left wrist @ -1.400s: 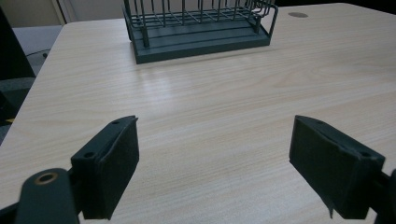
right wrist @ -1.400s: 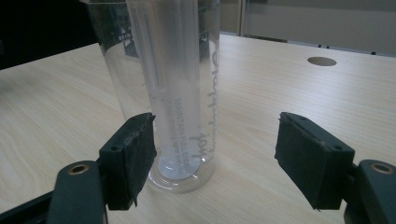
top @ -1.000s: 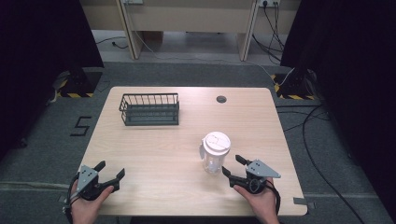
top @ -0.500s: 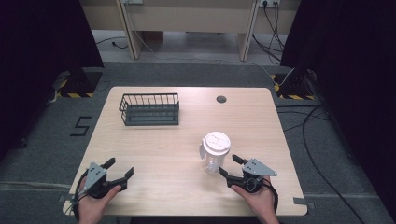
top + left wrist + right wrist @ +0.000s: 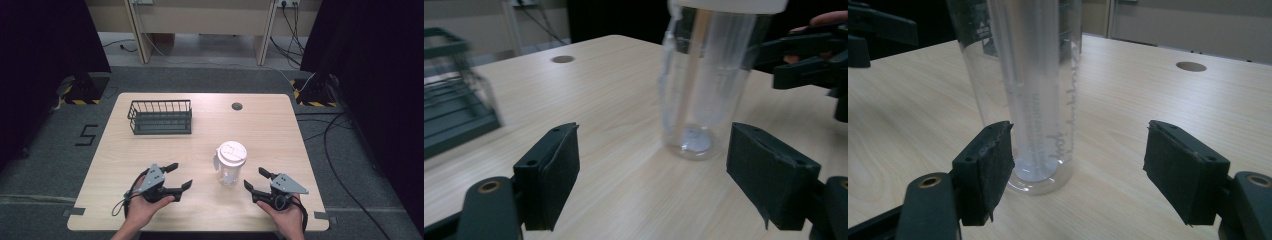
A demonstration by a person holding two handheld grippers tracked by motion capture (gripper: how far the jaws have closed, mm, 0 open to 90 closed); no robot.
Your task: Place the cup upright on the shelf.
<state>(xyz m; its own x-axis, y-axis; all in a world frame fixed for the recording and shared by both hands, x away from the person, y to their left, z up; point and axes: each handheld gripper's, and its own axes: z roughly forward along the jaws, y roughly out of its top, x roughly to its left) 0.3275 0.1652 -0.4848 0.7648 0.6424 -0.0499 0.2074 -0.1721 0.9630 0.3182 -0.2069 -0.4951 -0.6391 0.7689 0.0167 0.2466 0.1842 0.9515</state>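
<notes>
A pale wood-grain table (image 5: 150, 150) with rounded corners stands on grey carpet; a round cable hole (image 5: 237, 106) sits near its far edge, right of centre; a dark wire basket (image 5: 160, 117) rests on the far left part of the top, well apart from everything else

On the near right part stands a clear plastic tumbler (image 5: 230, 165), upright, with a white lid (image 5: 232, 151) and a straw visible inside in the left gripper view; printed lettering runs down its wall in the right gripper view

The left gripper (image 5: 179, 176) hovers near the front edge, left of the tumbler, its jaws spread wide and holding nothing; in the left gripper view the tumbler (image 5: 704, 85) stands ahead between the two pads but apart from them; the right gripper (image 5: 254, 178) lies just beside the tumbler on its near right, likewise released and empty; in the right gripper view the tumbler (image 5: 1028, 90) stands close ahead, nearer the left pad, not touched as far as can be told

Around the table, black curtains (image 5: 45, 50) hang on both left and right; a light wooden desk frame (image 5: 200, 20) stands at the far side with cables (image 5: 295, 25) trailing on the floor; yellow and black striped tape (image 5: 80, 100) marks stand bases at both sides; a mark shaped like a 5 (image 5: 87, 135) lies on the carpet at left
</notes>
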